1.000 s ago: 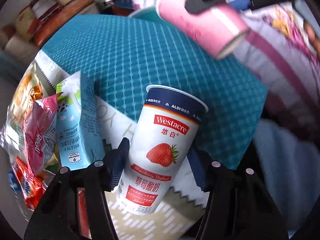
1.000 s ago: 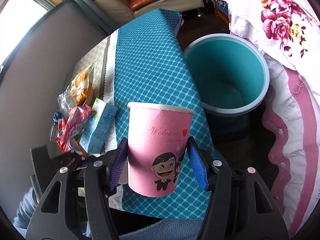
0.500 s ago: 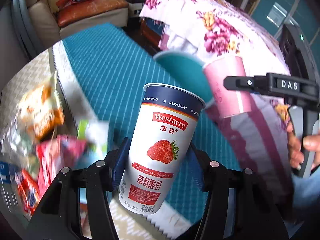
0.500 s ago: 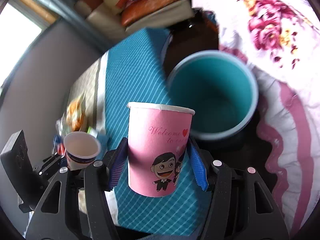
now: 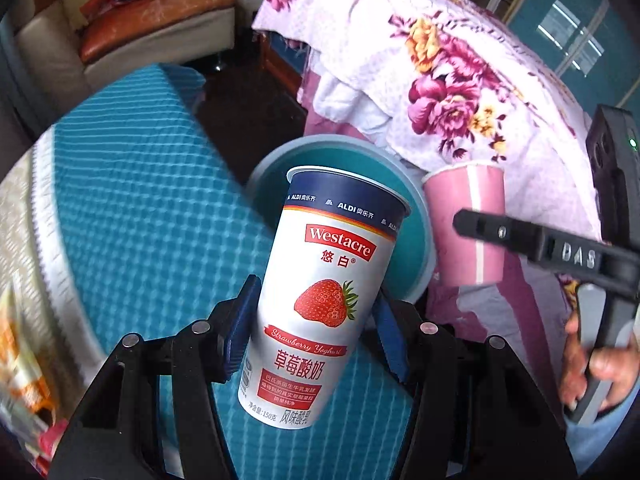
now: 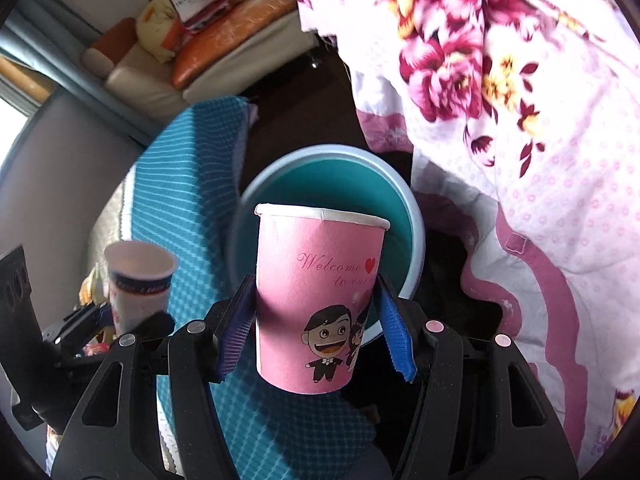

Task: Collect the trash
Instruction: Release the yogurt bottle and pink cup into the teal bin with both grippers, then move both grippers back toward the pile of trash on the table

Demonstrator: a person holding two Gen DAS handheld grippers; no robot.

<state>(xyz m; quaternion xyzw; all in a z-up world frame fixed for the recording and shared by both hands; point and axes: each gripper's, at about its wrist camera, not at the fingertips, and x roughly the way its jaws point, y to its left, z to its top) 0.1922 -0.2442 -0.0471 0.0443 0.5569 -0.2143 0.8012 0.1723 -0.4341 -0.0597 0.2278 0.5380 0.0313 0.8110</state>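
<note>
Bin: teal bin (image 6: 414, 240) stood on the floor between the bench (image 5: 132, 216) and the flowered bed (image 6: 540, 120), mouth up; what I saw of its inside looked bare.
Left tongs: my left tongs (image 5: 316, 332) held the yoghurt cup (image 5: 324, 288) by its lower half, blue pads pressed on both sides, mouth up, leaning a little toward the right of the view.
Right tongs: my right tongs (image 6: 316, 328) held the pink cup (image 6: 320, 300) the same way, upright, pads on its lower half.
Bin from left tongs: ahead and slightly right; the yoghurt cup's rim overlapped the bin's mouth in my left view, while its base was over the bench's blue cloth.
Bin from right tongs: straight ahead; the pink cup's top sat across the bin's opening, centred on it.
Nearer hand: I judged the right nearer and better lined up; the left came in from the bench side.
Cups to each other: well apart in the right view, yoghurt cup (image 6: 138, 284) off to the left over the bench edge.
Long axes: both cups stood roughly along the bin's own axis, so I judged a plain drop or small tip would do.
Risk: both hands met over one opening; I judged they could crowd each other.
Other trash: blurred wrappers (image 5: 20, 356) lay at the bench's far left.
</note>
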